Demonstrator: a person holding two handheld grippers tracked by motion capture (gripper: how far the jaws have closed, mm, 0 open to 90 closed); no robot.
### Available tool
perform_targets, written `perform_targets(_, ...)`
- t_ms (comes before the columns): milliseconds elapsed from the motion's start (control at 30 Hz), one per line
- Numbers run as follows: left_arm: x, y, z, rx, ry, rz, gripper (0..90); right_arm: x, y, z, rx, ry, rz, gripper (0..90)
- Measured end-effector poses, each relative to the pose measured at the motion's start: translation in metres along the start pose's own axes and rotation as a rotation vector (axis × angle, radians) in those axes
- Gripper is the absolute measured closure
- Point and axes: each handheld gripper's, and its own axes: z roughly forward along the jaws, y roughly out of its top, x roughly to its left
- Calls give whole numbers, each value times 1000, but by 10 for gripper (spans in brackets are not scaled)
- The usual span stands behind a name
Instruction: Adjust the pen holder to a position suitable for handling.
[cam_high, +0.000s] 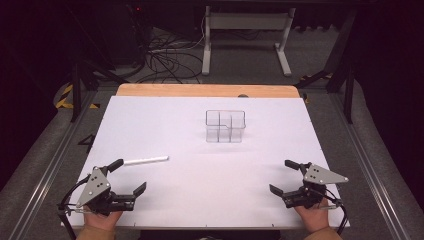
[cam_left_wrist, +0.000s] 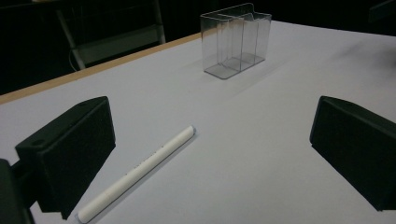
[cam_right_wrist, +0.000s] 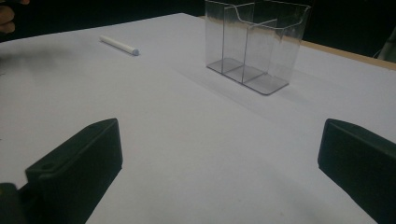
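Note:
A thin white pen (cam_high: 146, 160) lies flat on the white table top (cam_high: 200, 150), left of centre. A clear plastic holder (cam_high: 225, 125) with several compartments stands empty toward the back middle. My left gripper (cam_high: 128, 176) rests at the front left, open, its far jaw close to the pen's left end. In the left gripper view the pen (cam_left_wrist: 140, 170) lies beside the left jaw, and the holder (cam_left_wrist: 236, 39) is farther off. My right gripper (cam_high: 283, 176) sits open at the front right with nothing in it. Its view shows the holder (cam_right_wrist: 254, 44) ahead and the pen (cam_right_wrist: 119, 45) far left.
A wooden strip (cam_high: 207, 90) edges the table's far side. Beyond it are a white desk frame (cam_high: 245, 40) and loose cables (cam_high: 165, 60) on the floor. Metal rails run along both sides of the table.

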Motion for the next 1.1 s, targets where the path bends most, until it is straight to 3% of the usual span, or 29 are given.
perform_targets(333, 0, 1, 1, 8, -3, 7, 15, 0, 0, -1, -5, 6, 3, 13)
perform_targets(567, 1, 1, 0, 5, 2, 1, 24, -3, 7, -5, -49, 6, 39, 40)
perform_targets(767, 0, 1, 0, 5, 3, -3, 26, 0, 21, 0, -10, -8, 14, 59)
perform_targets(1100, 2, 1, -1, 4, 5, -6, 29, -3, 46, 10, 7, 1, -1, 75)
